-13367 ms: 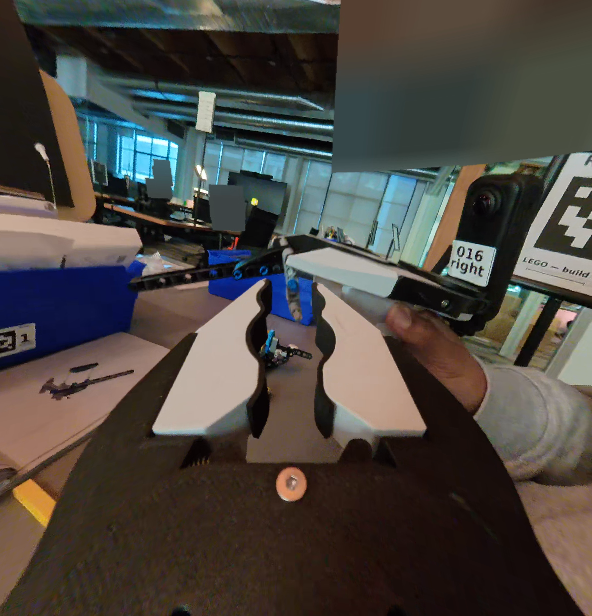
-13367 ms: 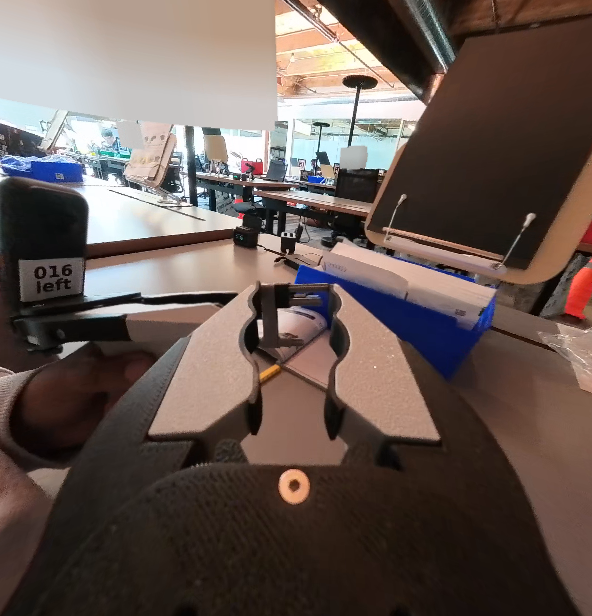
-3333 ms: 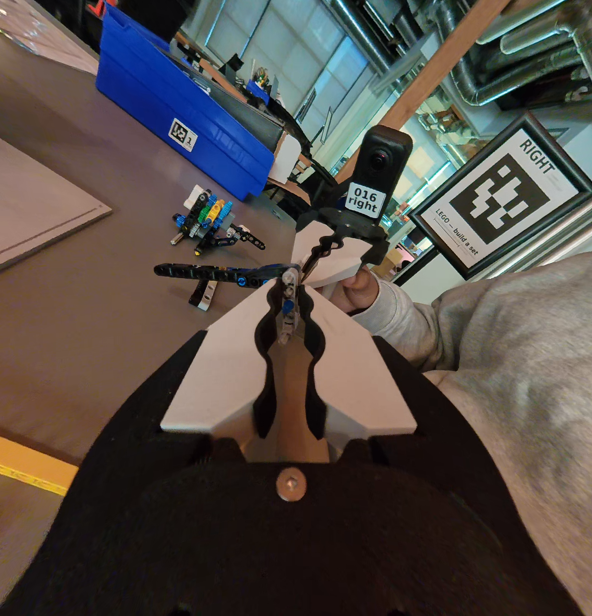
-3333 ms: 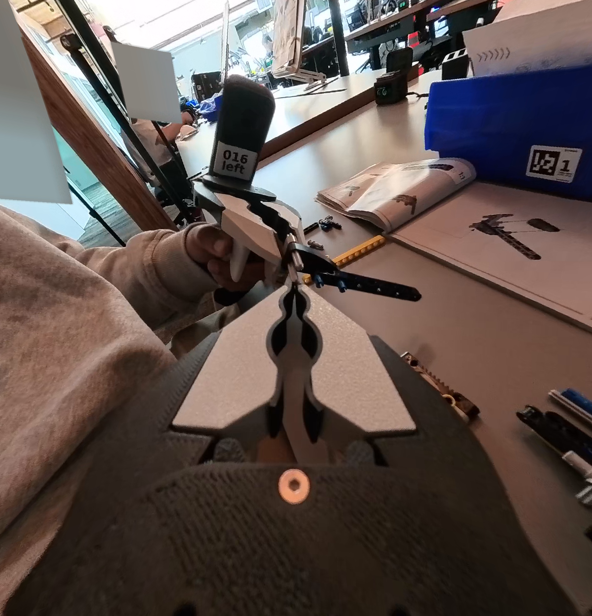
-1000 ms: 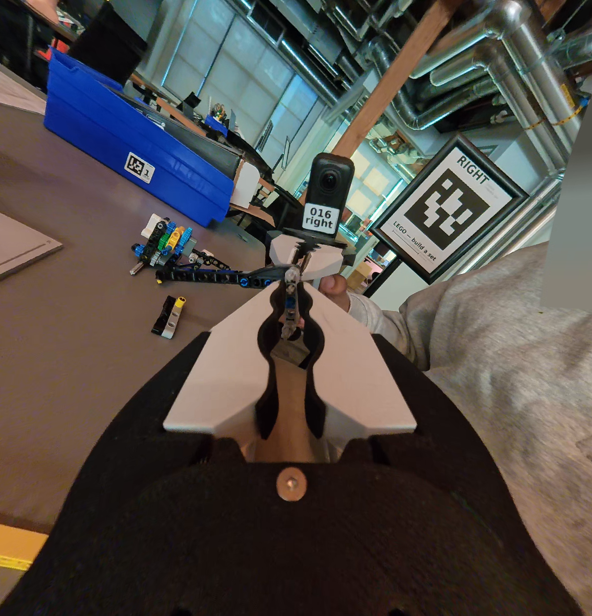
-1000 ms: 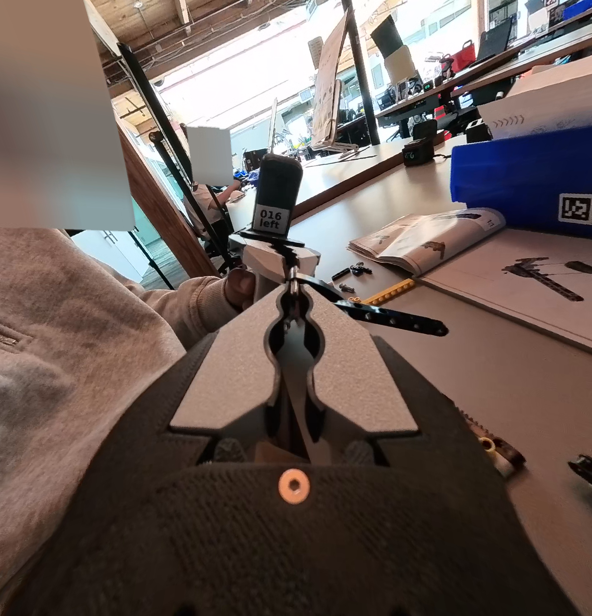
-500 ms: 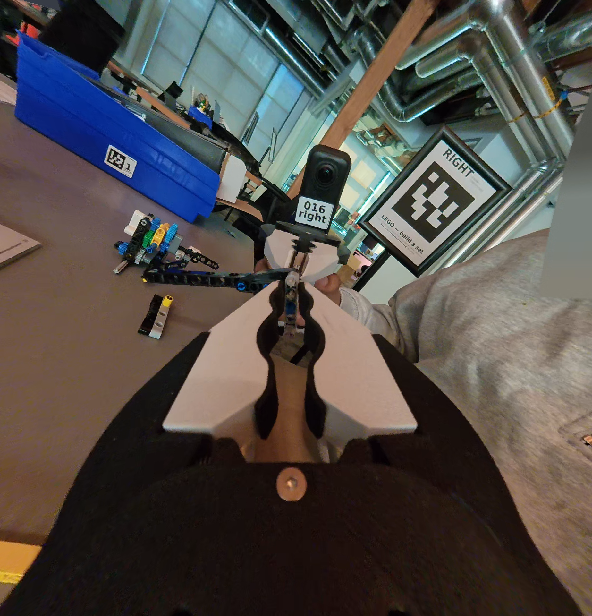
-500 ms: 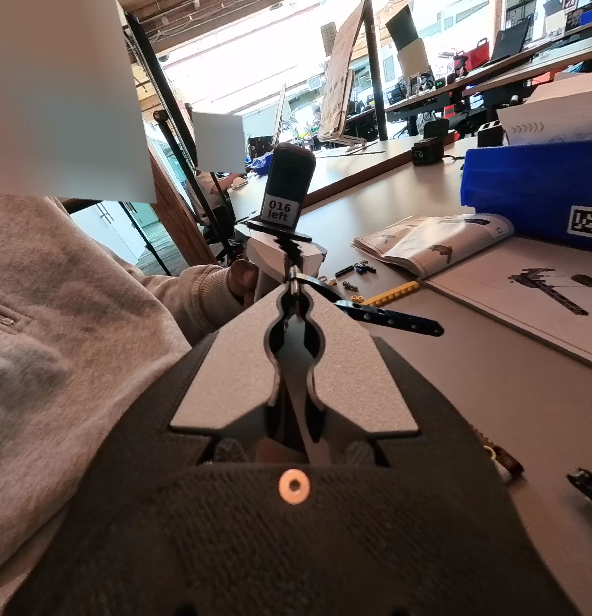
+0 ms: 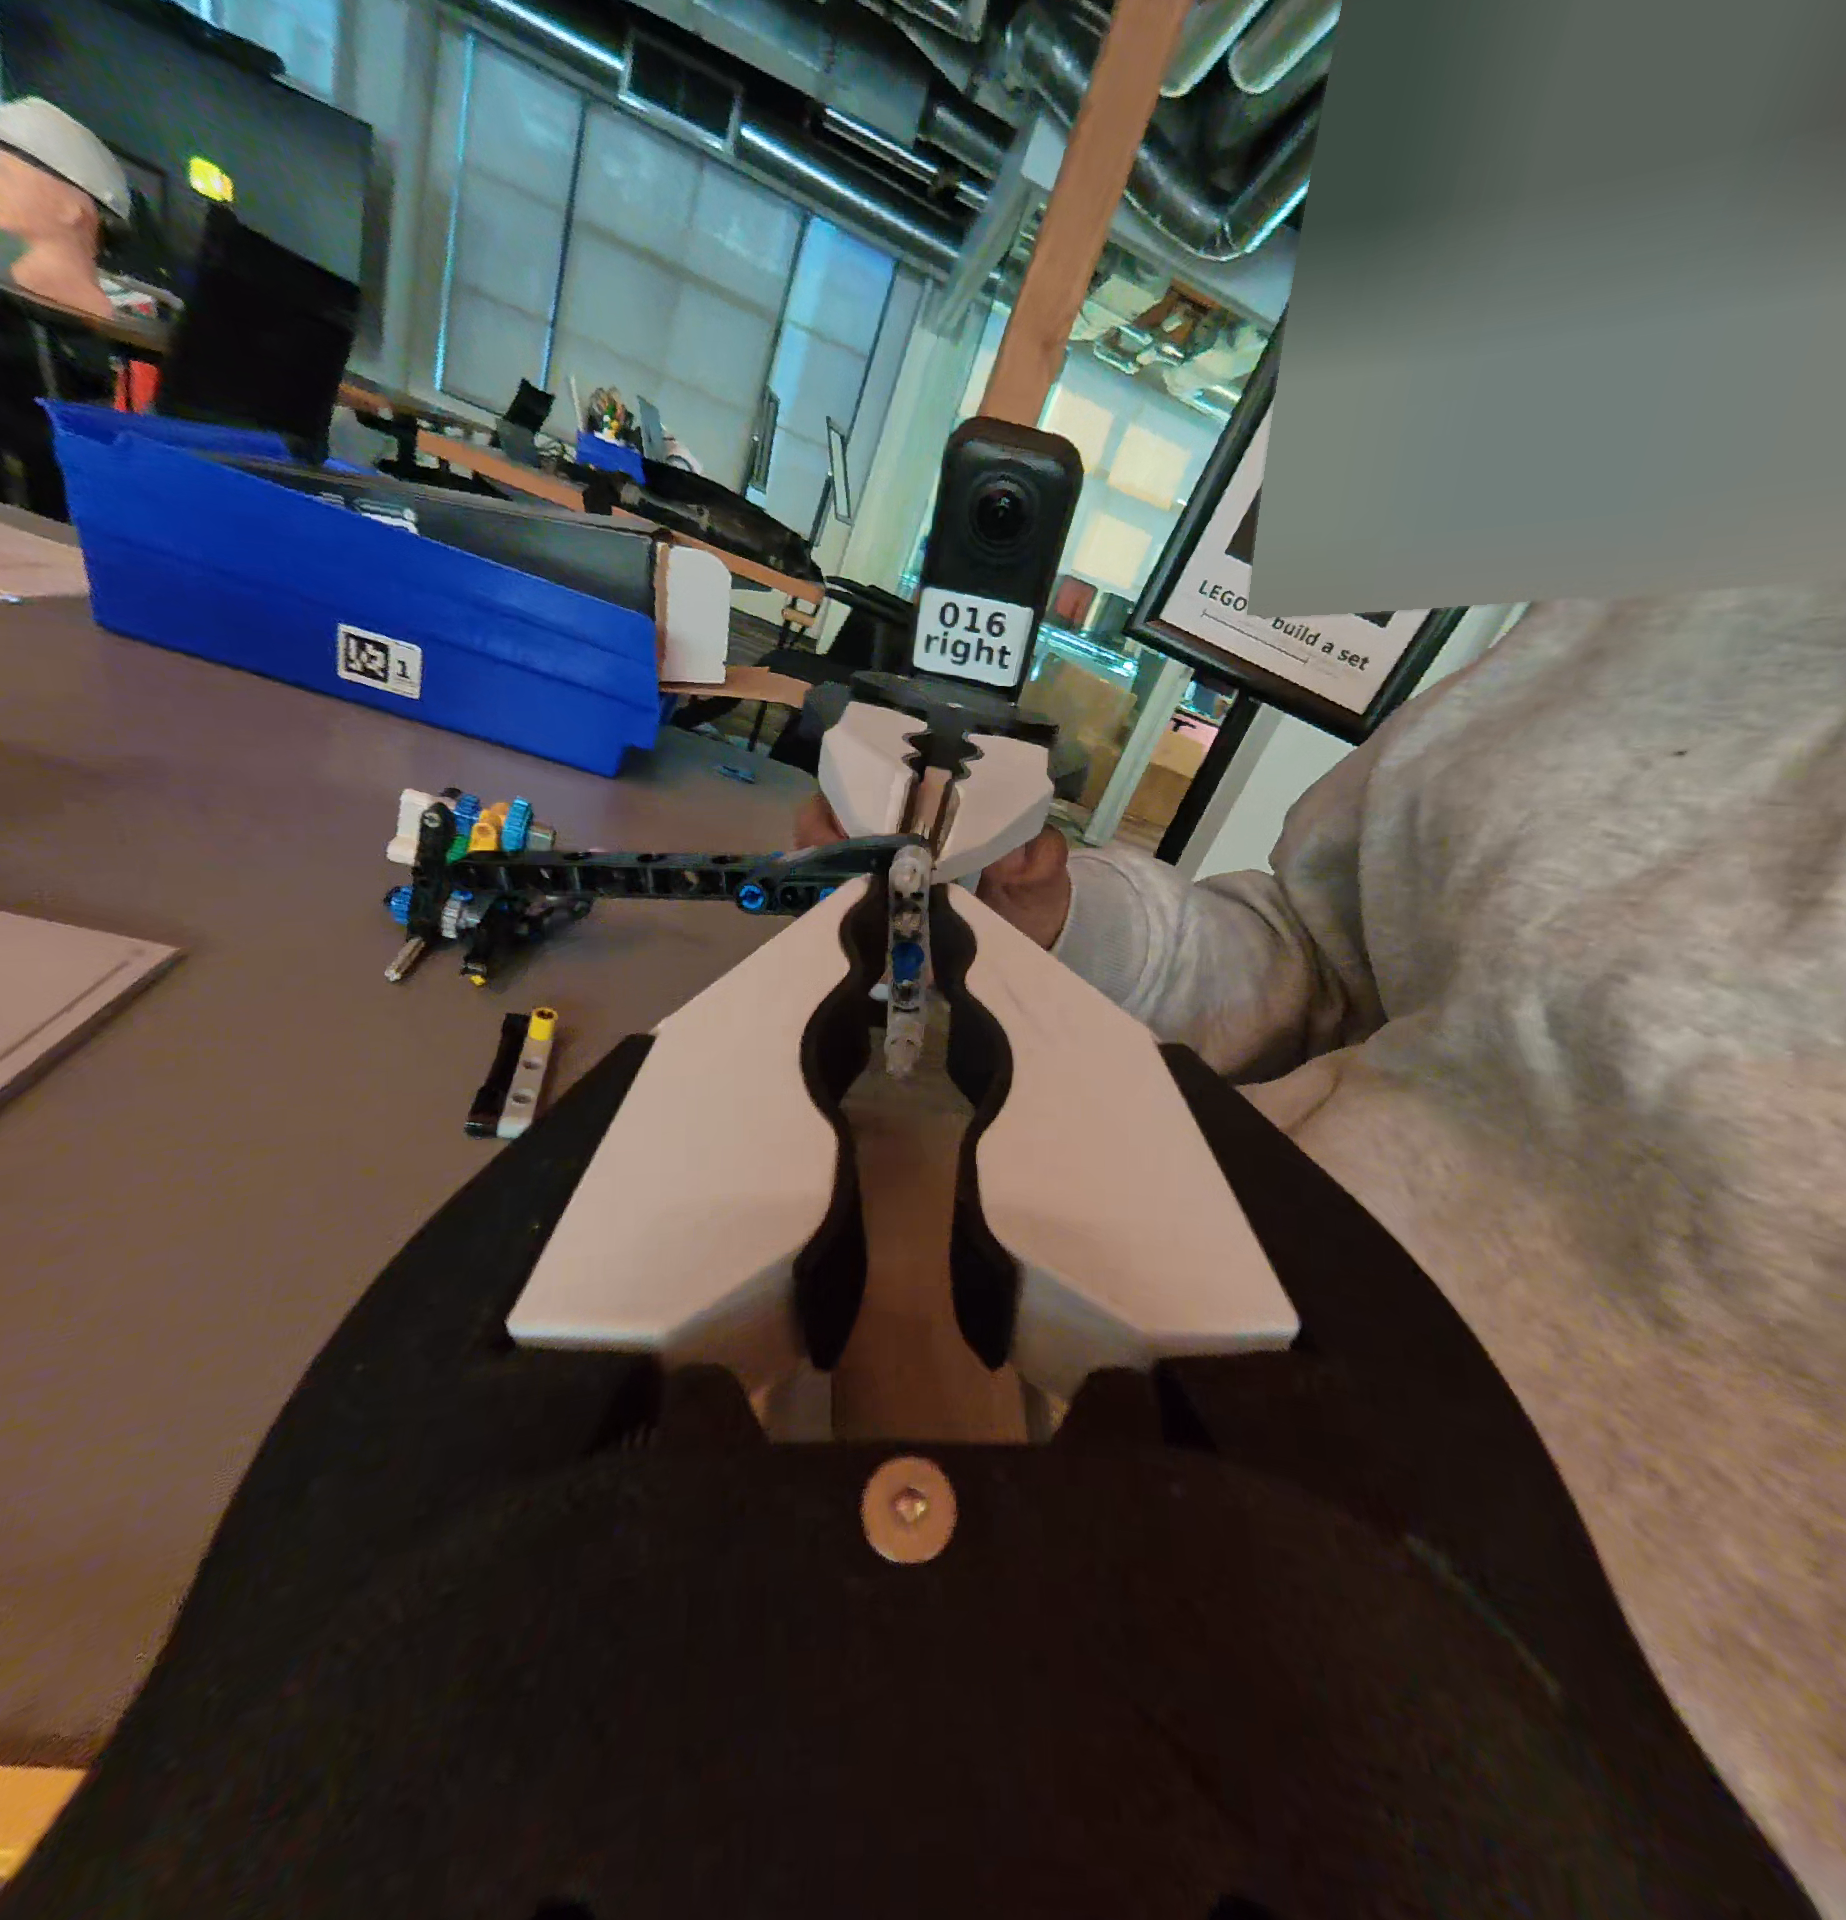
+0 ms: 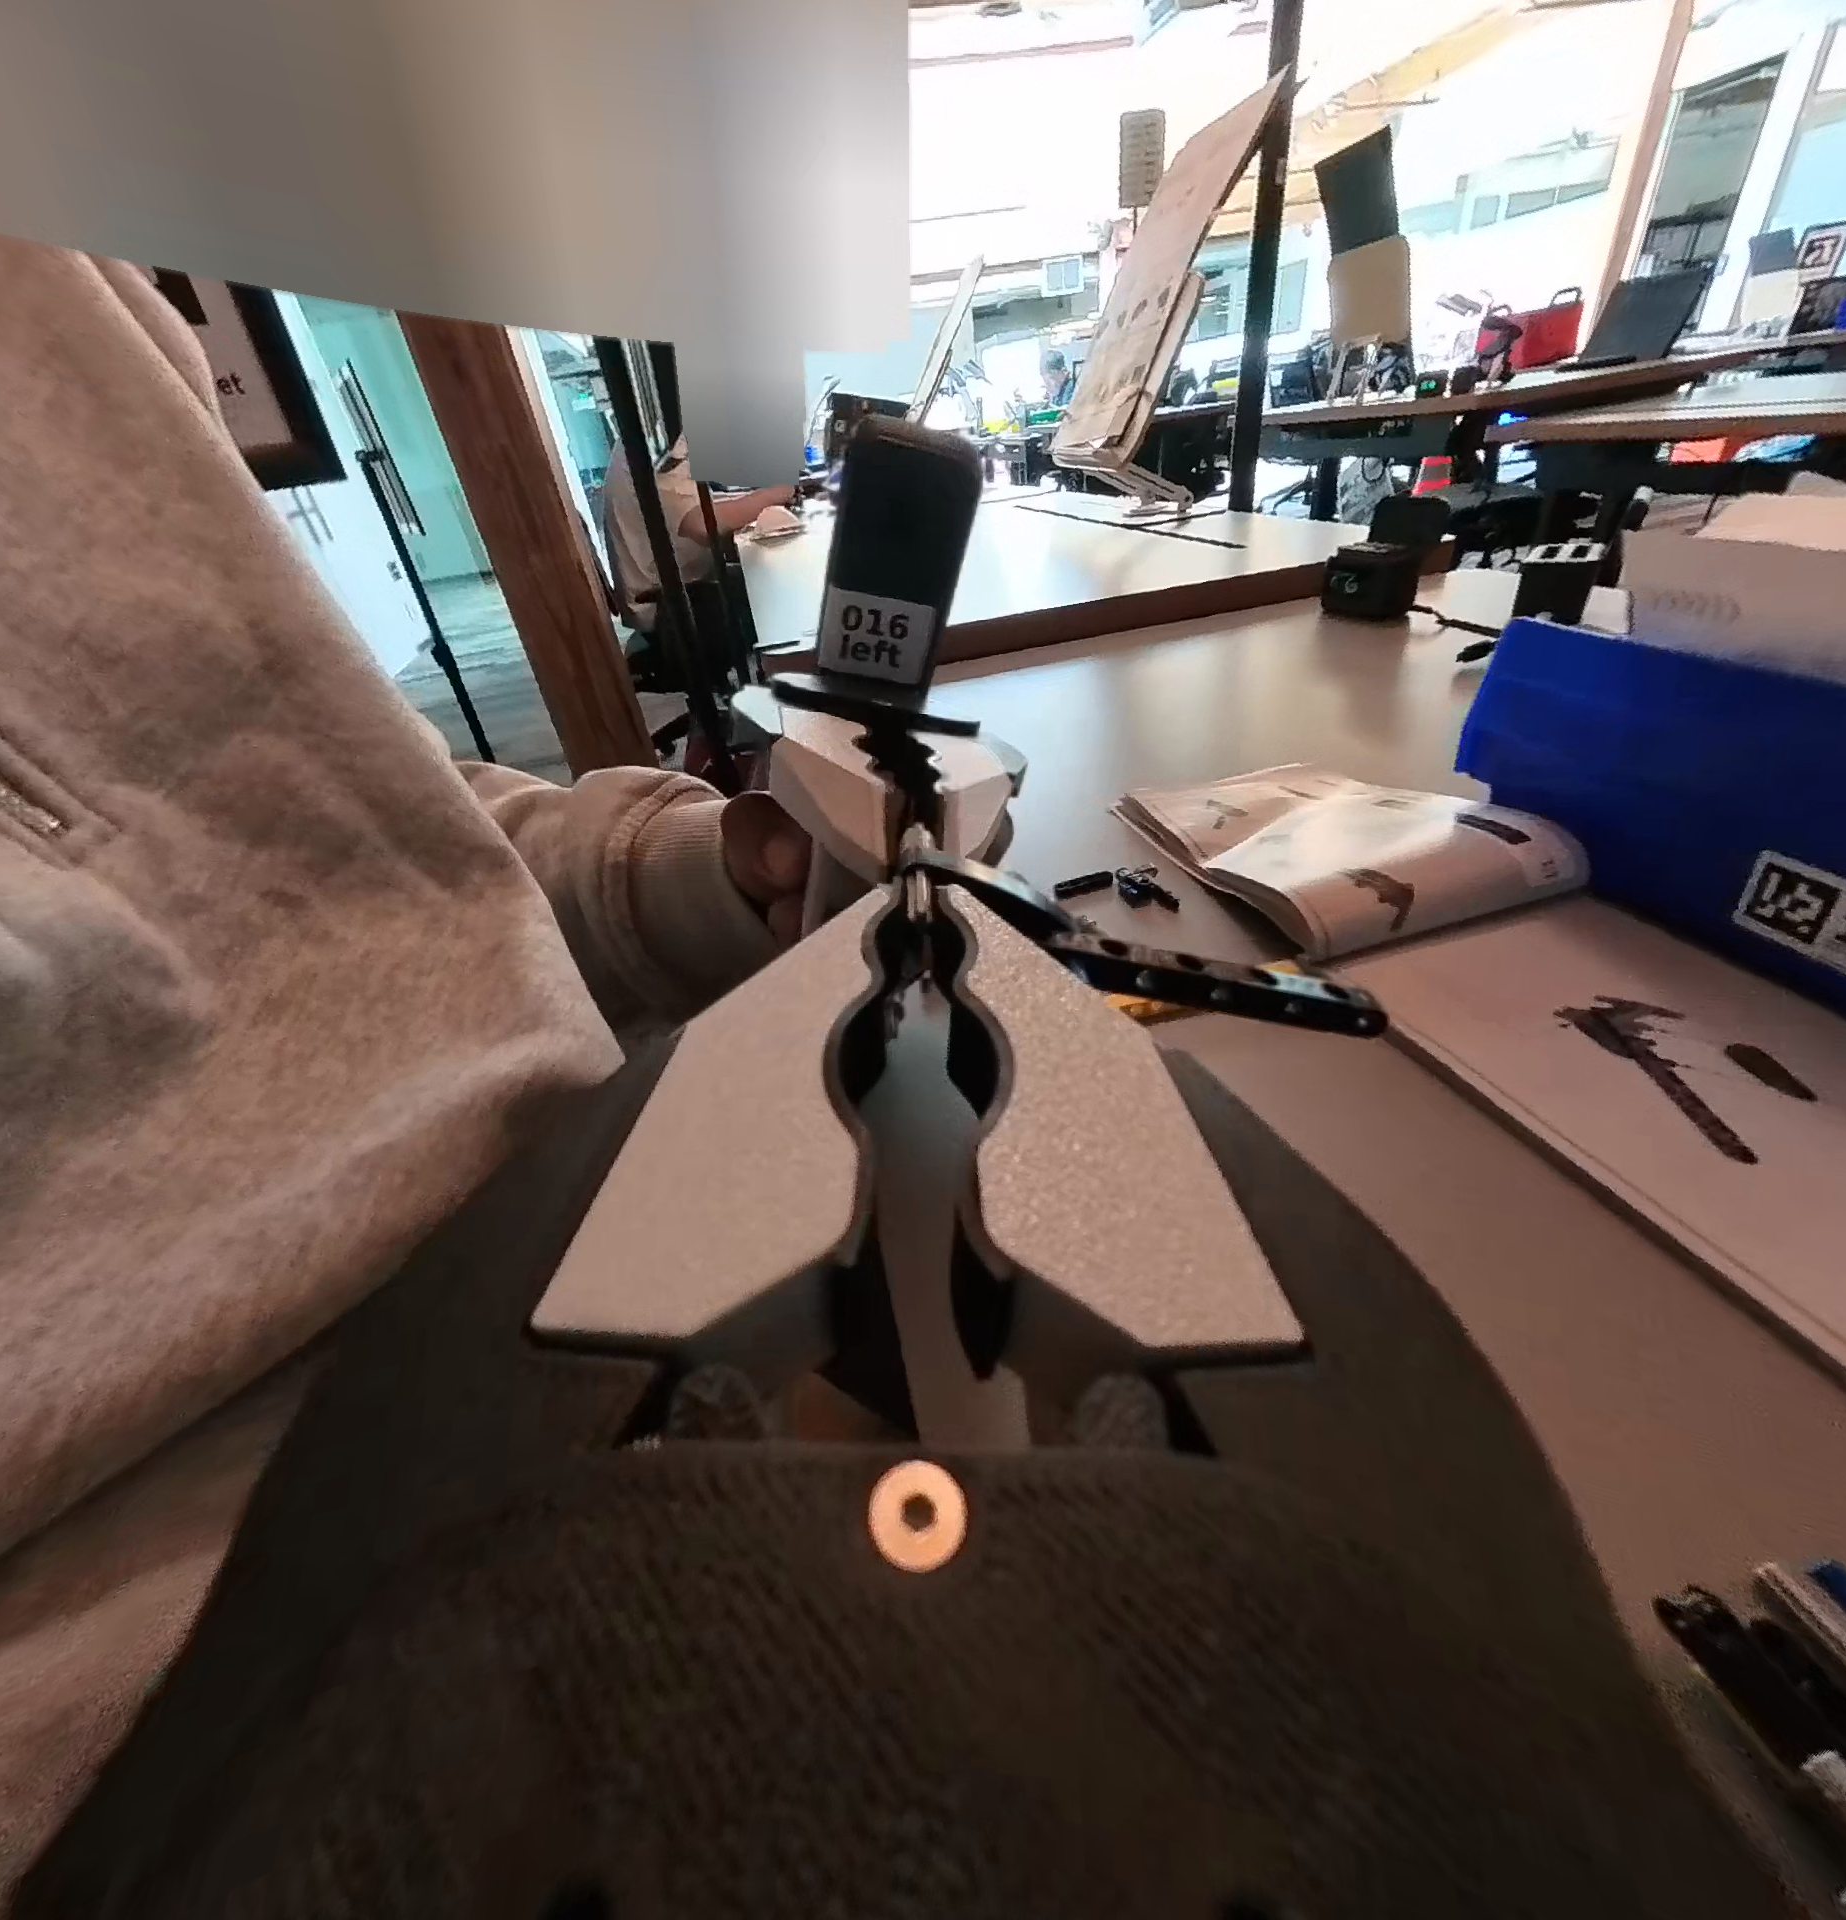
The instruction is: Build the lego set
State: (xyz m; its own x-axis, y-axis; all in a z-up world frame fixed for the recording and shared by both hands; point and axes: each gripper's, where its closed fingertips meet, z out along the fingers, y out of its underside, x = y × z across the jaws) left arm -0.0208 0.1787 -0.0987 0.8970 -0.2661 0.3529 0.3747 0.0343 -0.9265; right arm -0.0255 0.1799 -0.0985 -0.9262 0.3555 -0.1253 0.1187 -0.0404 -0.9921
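My left gripper [image 9: 906, 940] is shut on a short grey lego piece [image 9: 906, 966] with a blue pin, held upright above the table. A long black beam [image 9: 638, 871] joins its top end and sticks out to the left. My right gripper [image 10: 914, 920] faces the left one tip to tip and is shut on the same joint, where the black beam [image 10: 1199, 977] runs off to the right. Each gripper shows in the other's view, the right one [image 9: 934, 805] and the left one [image 10: 903, 795]. A colourful part-built lego model [image 9: 467, 862] lies on the table beyond.
A small black, grey and yellow piece [image 9: 519, 1070] lies near my left fingers. A blue bin [image 9: 358, 613] stands behind, another blue bin [image 10: 1677, 790] beside an open booklet [image 10: 1345, 852] and a printed board [image 10: 1677, 1122]. Loose parts [image 10: 1127, 883] and more pieces [image 10: 1792, 1662] lie around. The grippers are tip to tip, or close to it.
Both grippers stay shut and tip to tip on the joined pieces. The pair has rolled more level and the black beam now hangs over the lego model. Earlier the left was open.
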